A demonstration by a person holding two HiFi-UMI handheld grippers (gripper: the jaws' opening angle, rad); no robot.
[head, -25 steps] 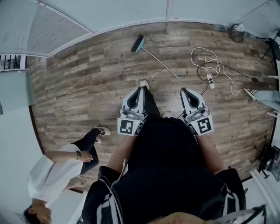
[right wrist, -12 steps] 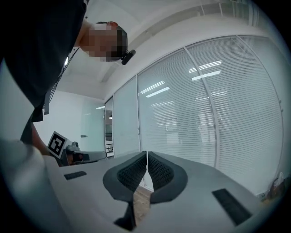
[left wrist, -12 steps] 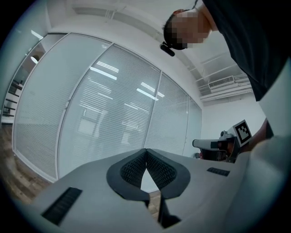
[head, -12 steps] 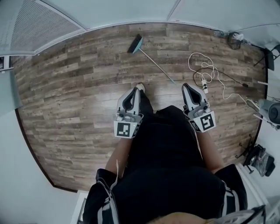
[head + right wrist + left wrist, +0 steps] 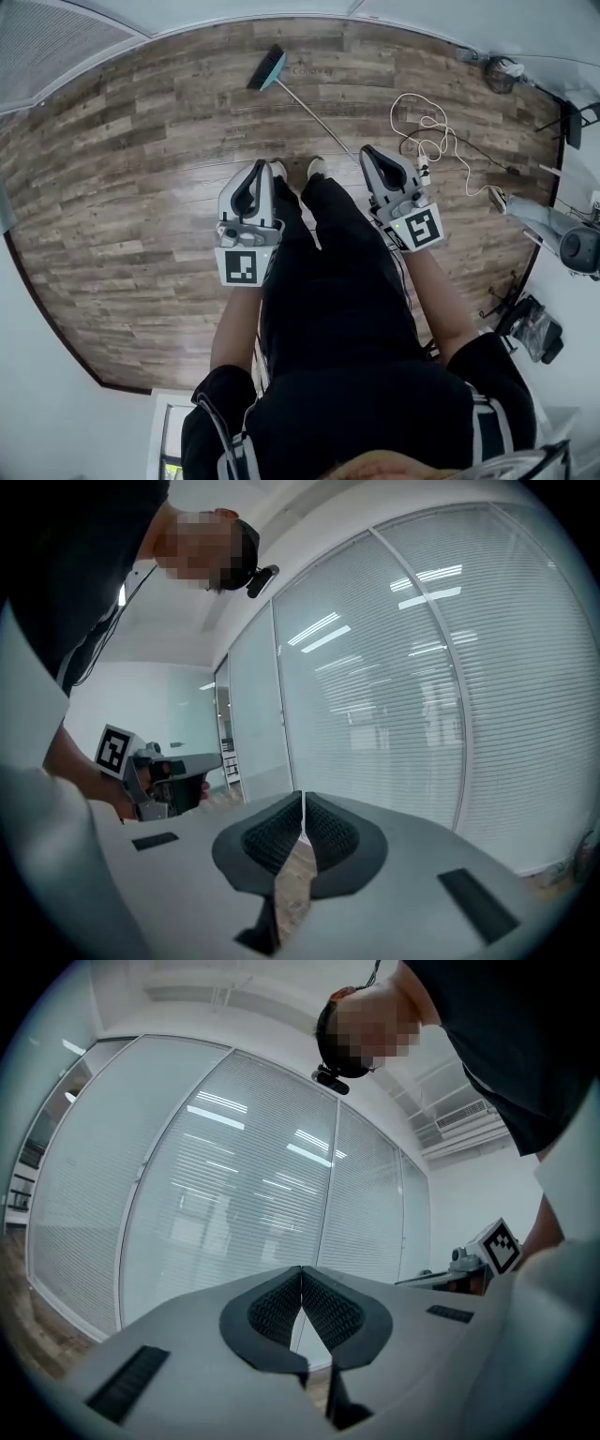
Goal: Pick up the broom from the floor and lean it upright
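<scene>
The broom (image 5: pixel 291 94) lies flat on the wood floor ahead of me, its teal head (image 5: pixel 265 68) at the far left and its thin handle running down to the right toward my feet. My left gripper (image 5: pixel 256 173) is shut and empty, held level above the floor to the left of my legs. My right gripper (image 5: pixel 370 155) is also shut and empty, close to the near end of the broom handle but above it. In the left gripper view (image 5: pixel 301 1272) and in the right gripper view (image 5: pixel 302 799) the pads meet, and only glass walls with blinds lie beyond.
A white power strip (image 5: pixel 424 174) with a looped white cable (image 5: pixel 417 117) lies on the floor right of the right gripper. A dark bin (image 5: pixel 501 73) stands at the far right corner. Glass walls (image 5: pixel 187 14) with blinds bound the floor ahead.
I have walked toward the broom, so it lies nearer my feet. Both grippers have come forward and lower. The seated person at the left has dropped out of view.
</scene>
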